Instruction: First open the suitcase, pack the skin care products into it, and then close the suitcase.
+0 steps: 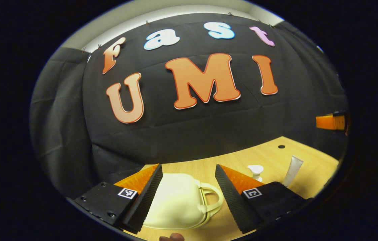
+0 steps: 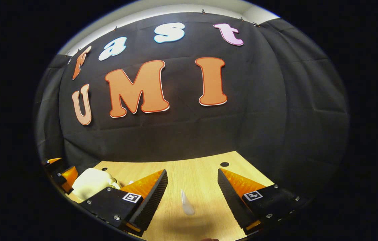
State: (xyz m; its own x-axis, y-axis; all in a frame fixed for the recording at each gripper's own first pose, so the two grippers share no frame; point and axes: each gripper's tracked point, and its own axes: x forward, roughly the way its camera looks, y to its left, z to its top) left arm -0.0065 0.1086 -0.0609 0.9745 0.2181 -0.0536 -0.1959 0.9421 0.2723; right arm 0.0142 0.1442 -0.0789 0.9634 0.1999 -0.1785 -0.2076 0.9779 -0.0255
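Observation:
A small cream suitcase (image 1: 178,201) with a handle at its right lies closed on the wooden table, straight ahead between the fingers of my left gripper (image 1: 189,179), which stands open above it. To its right stand a white pump bottle (image 1: 255,171) and a white tube (image 1: 292,170). In the right gripper view my right gripper (image 2: 192,184) is open above the table, with the white tube (image 2: 186,203) ahead between its fingers, not touched. The suitcase (image 2: 91,184) sits at the far left there, beside the left gripper (image 2: 62,174).
The wooden table (image 2: 195,174) ends at the black cloth wall behind. A small dark hole (image 2: 224,164) marks the tabletop near the back. The other gripper (image 1: 331,122) shows at the far right edge of the left gripper view.

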